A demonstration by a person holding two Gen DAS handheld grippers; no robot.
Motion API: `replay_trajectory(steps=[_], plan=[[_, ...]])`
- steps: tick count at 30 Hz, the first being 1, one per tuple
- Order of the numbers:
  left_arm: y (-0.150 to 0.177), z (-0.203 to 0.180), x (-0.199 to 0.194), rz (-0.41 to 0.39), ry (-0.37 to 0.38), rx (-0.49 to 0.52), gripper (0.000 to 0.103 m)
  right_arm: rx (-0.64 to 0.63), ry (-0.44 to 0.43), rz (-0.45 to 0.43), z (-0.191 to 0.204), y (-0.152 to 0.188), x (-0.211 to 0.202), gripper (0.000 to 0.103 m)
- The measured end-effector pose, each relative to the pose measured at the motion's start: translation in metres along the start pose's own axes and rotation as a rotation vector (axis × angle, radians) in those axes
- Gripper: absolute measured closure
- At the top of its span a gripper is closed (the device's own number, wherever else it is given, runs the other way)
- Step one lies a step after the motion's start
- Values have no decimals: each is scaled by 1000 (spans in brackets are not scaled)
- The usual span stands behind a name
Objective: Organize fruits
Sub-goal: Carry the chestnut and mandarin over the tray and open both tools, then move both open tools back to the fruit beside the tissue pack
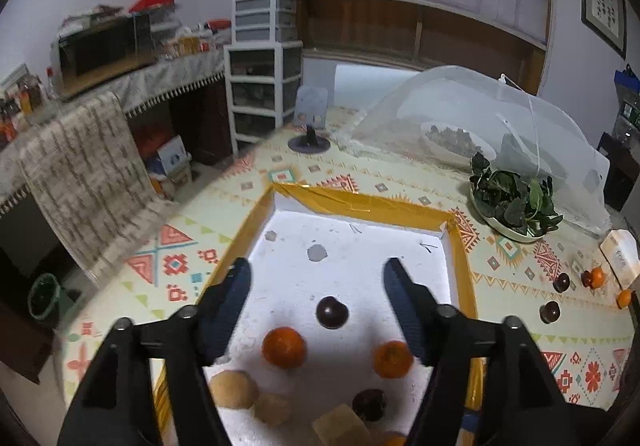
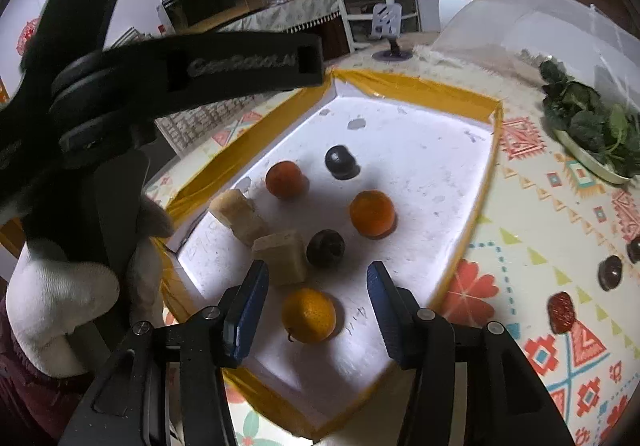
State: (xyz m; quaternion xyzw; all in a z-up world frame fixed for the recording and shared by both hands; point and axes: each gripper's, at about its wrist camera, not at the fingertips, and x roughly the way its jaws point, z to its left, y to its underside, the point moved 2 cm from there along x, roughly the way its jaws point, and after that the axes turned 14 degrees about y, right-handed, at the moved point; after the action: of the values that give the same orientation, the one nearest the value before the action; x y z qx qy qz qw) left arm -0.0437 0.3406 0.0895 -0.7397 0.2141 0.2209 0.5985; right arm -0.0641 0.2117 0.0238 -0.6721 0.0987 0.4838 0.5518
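Note:
A white foam tray (image 1: 360, 242) (image 2: 424, 150) with yellow taped rim holds oranges, dark plums and pale tan chunks. My left gripper (image 1: 318, 278) is open and empty above the tray, with a dark plum (image 1: 331, 311) and two oranges (image 1: 284, 347) (image 1: 393, 359) below it. My right gripper (image 2: 316, 278) is open over the tray's near end, with a yellow-orange fruit (image 2: 309, 315) lying on the tray between its fingers, untouched. A tan chunk (image 2: 282, 254) and a plum (image 2: 325, 247) lie just beyond. Loose plums (image 1: 549, 311) (image 2: 610, 272) and small oranges (image 1: 595, 277) lie on the tablecloth to the right.
A bowl of green leaves (image 1: 514, 202) (image 2: 588, 126) and a mesh food cover (image 1: 480, 118) stand at the back right. A red dried fruit (image 2: 561, 312) lies on the cloth. A phone stand (image 1: 310, 126) is behind the tray. The gloved hand holding the left gripper (image 2: 80, 278) fills the right view's left side.

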Motion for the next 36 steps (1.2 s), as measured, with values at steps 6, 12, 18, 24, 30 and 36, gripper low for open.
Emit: replay_trajectory(steps=[6, 12, 18, 24, 30, 36], plan=[[4, -33, -30, -54, 7, 37, 24, 90, 31, -40, -37, 15, -31, 47], [21, -81, -45, -51, 97, 79, 20, 212, 103, -60, -93, 44, -61, 45], [44, -132, -42, -13, 151, 145, 20, 350, 168, -63, -152, 78, -87, 45], [64, -169, -39, 13, 193, 174, 20, 407, 216, -67, -189, 107, -108, 44], [76, -200, -33, 39, 222, 226, 20, 457, 266, -92, -225, 125, -125, 43], [85, -224, -23, 54, 252, 296, 20, 478, 446, -186, -260, 128, -159, 19]])
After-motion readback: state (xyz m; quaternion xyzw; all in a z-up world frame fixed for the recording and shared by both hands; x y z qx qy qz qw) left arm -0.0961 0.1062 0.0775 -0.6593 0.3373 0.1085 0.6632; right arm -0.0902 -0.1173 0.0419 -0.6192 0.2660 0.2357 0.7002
